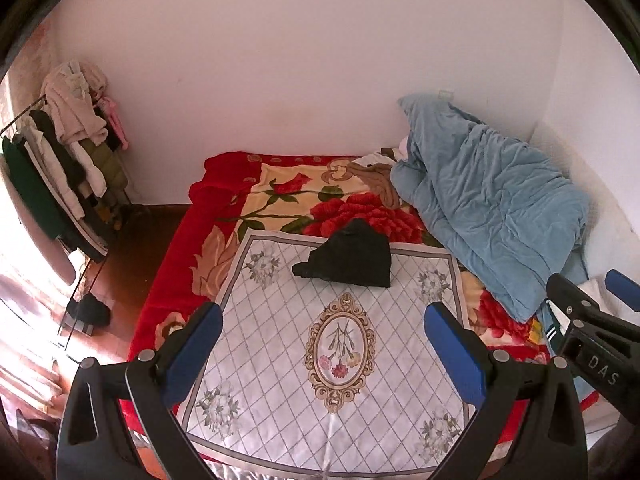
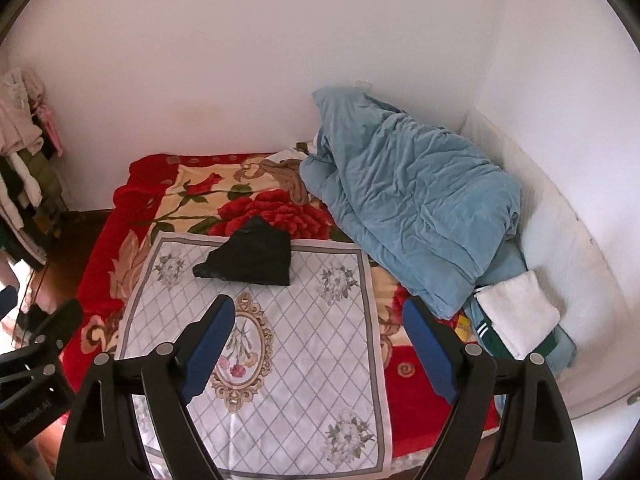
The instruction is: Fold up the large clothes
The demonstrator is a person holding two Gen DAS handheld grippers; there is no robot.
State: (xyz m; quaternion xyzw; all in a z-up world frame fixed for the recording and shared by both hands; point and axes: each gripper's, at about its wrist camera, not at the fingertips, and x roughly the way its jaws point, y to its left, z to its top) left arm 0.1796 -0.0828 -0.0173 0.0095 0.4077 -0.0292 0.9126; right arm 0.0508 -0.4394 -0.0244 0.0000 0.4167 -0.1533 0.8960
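White letters "DAS" on the black right gripper (image 1: 592, 312) body, faint, partly legible "Robot AI" on the black left gripper (image 2: 24, 320) body

Your left gripper (image 1: 322, 344) and right gripper (image 2: 318, 336): black frames, blue pads. Folded garment (image 1: 346, 258) black. Cloth (image 1: 280, 320) under it white, grey diamond grid, floral medallion. Blanket (image 1: 280, 196) red, cream, roses. Quilt (image 2: 412, 204) pale blue. Towel (image 2: 520, 308) white.
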